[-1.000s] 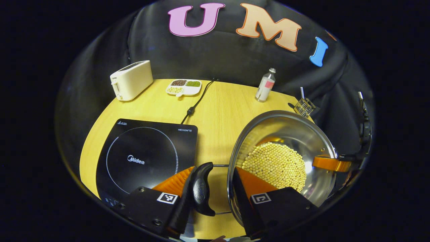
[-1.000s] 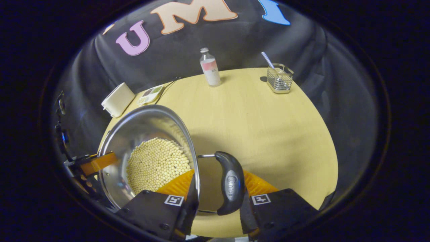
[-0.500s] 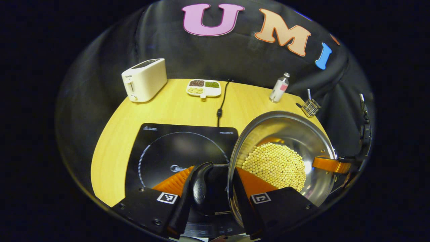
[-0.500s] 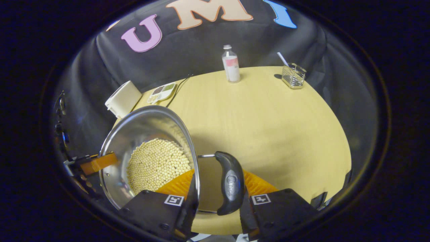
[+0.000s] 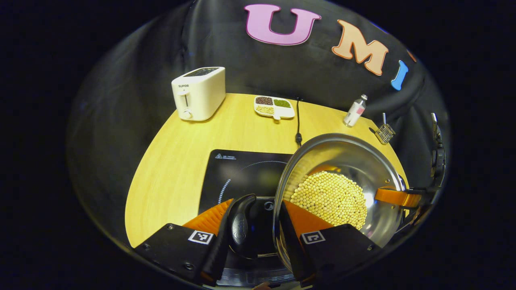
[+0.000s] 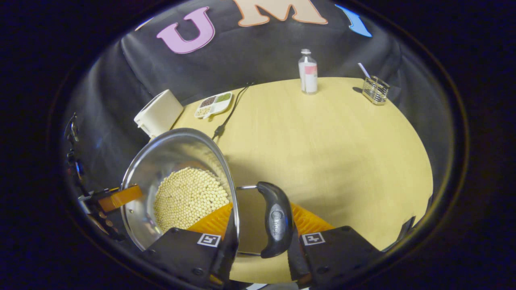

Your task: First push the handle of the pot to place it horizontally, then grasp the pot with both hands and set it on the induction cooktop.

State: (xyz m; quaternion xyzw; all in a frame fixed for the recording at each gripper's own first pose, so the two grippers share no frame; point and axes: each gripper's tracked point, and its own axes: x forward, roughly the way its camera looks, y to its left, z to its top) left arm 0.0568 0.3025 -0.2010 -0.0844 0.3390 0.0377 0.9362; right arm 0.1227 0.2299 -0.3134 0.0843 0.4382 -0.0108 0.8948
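A steel pot (image 5: 342, 157) with pale beans (image 5: 328, 197) inside hangs above the wooden table, over the right part of the black induction cooktop (image 5: 242, 169). My left gripper (image 5: 258, 219) is shut on the pot's black side handle (image 5: 241, 225), one finger outside the handle, the other inside the pot wall. My right gripper (image 6: 262, 221) is shut on the opposite handle (image 6: 276, 219) in the same way, next to the pot (image 6: 169, 157). Each view also catches the other gripper's finger at the pot's far rim (image 5: 397, 197) (image 6: 119, 197).
At the table's back stand a white toaster (image 5: 199, 92), a divided dish of beans (image 5: 274, 106), a bottle (image 5: 354, 114) and a wire basket (image 5: 385, 133). The cooktop's cable (image 5: 298, 121) runs to the back edge. Bare tabletop (image 6: 322, 141) lies right of the pot.
Both grippers have carried the pot leftward across the table. The cooktop, earlier off to the pot's left, now lies partly beneath it. Both grips look unchanged.
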